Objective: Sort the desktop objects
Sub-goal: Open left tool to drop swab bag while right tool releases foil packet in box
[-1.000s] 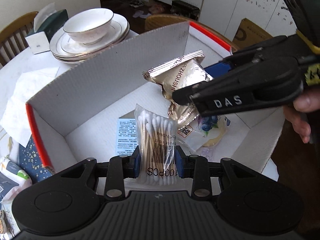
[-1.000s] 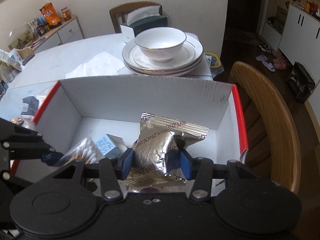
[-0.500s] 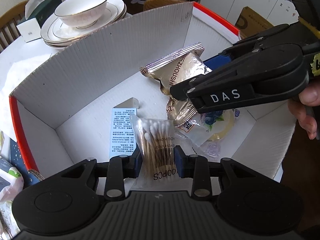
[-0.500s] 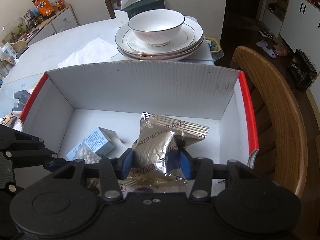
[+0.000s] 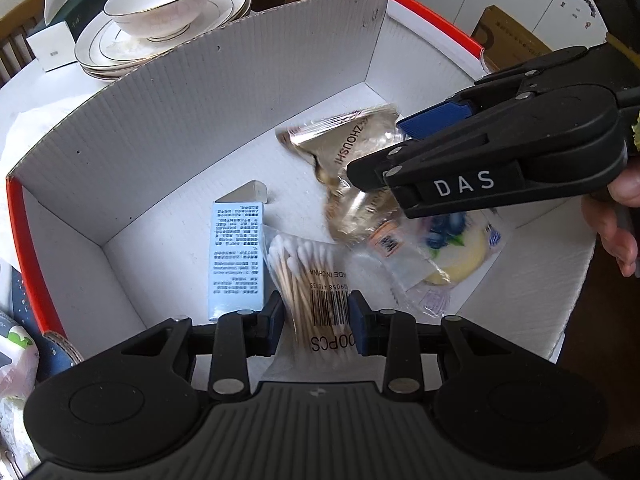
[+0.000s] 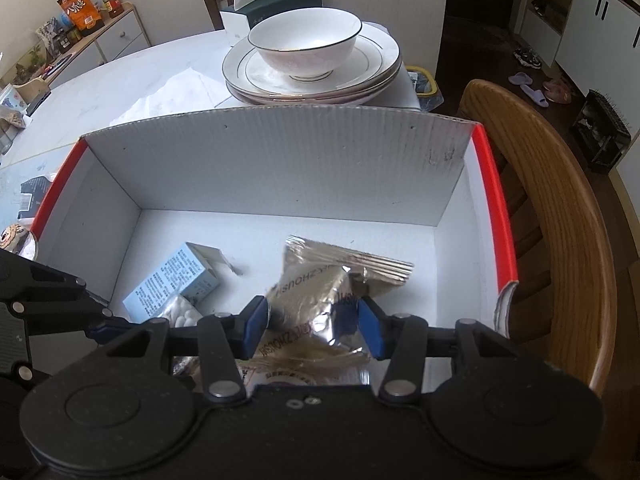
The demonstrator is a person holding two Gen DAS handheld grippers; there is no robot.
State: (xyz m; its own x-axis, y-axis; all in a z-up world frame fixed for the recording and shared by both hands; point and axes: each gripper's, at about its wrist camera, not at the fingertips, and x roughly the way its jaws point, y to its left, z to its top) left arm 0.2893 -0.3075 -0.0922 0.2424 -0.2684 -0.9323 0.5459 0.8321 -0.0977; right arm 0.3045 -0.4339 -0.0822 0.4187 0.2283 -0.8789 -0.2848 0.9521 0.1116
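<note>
1. Tongs of both hands hang low inside the white corrugated cardboard box with red edges [image 6: 486, 184] on the worktop: the left tongs [image 5: 316, 318] are clamped on a clear plastic packet of wooden cotton swabs [image 5: 310, 276], the right tongs [image 6: 314, 322] pinch a crinkled gold foil snack pouch [image 6: 320, 292].
2. Step in hand, by the look of it, is the drop-off: both items sit down at the box floor, beside a pale blue printed carton [image 5: 236, 256] and a clear-wrapped yellow pastry [image 5: 452, 256] already lying there.
3. Next move likely calls for spreading each pair of tongs wide enough to let go, then lifting straight up clear of the walls without dragging the wrappers along.
4. Swab packet's long axis runs away from the left camera, cotton heads towards the far wall, barcode end between the pads.
5. Foil pouch stands tilted, crimped seam up and towards the far wall.
</note>
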